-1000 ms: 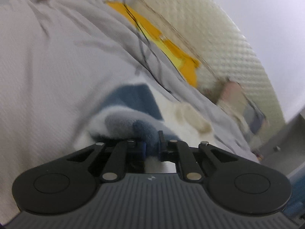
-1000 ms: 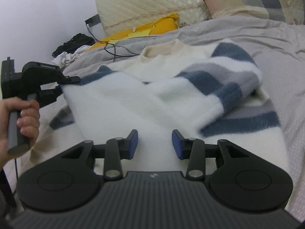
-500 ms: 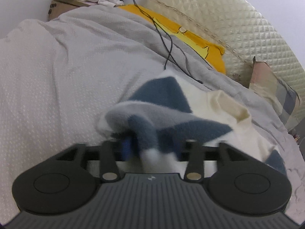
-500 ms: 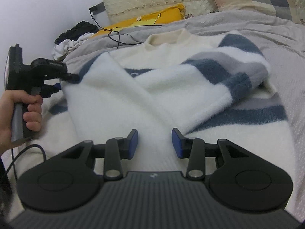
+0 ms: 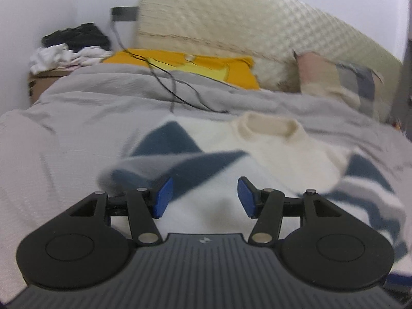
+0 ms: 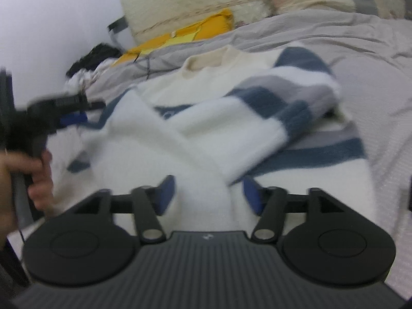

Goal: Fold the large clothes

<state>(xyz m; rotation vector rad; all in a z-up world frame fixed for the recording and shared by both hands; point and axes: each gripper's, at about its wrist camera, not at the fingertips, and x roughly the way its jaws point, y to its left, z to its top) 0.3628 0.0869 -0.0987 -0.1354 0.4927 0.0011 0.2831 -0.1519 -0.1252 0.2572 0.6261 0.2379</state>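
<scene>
A fluffy white sweater (image 5: pixel 283 154) with blue and grey stripes lies flat on the grey bed, its cream collar (image 5: pixel 270 126) toward the headboard. Its left sleeve cuff (image 5: pixel 144 170) rests folded across the body, just ahead of my left gripper (image 5: pixel 204 197), which stands open with nothing between its blue pads. In the right wrist view both sleeves cross over the sweater (image 6: pixel 206 118). My right gripper (image 6: pixel 209 194) hovers low over the white sleeve (image 6: pixel 195 170); its jaws are opening, with the sleeve lying between them unpressed. The left gripper (image 6: pixel 90 112) shows at far left, held by a hand (image 6: pixel 33 175).
A grey bedsheet (image 5: pixel 90 108) covers the bed. A yellow pillow (image 5: pixel 206 67) and a black cable (image 5: pixel 170 85) lie near the quilted headboard (image 5: pixel 244 25). A plaid pillow (image 5: pixel 340 82) sits at right. Piled clothes (image 5: pixel 69 49) top a cardboard box at back left.
The left gripper let go of the sleeve cuff, rolled level and drew back; the cuff now lies on the sweater. The right jaws spread wider over the white sleeve.
</scene>
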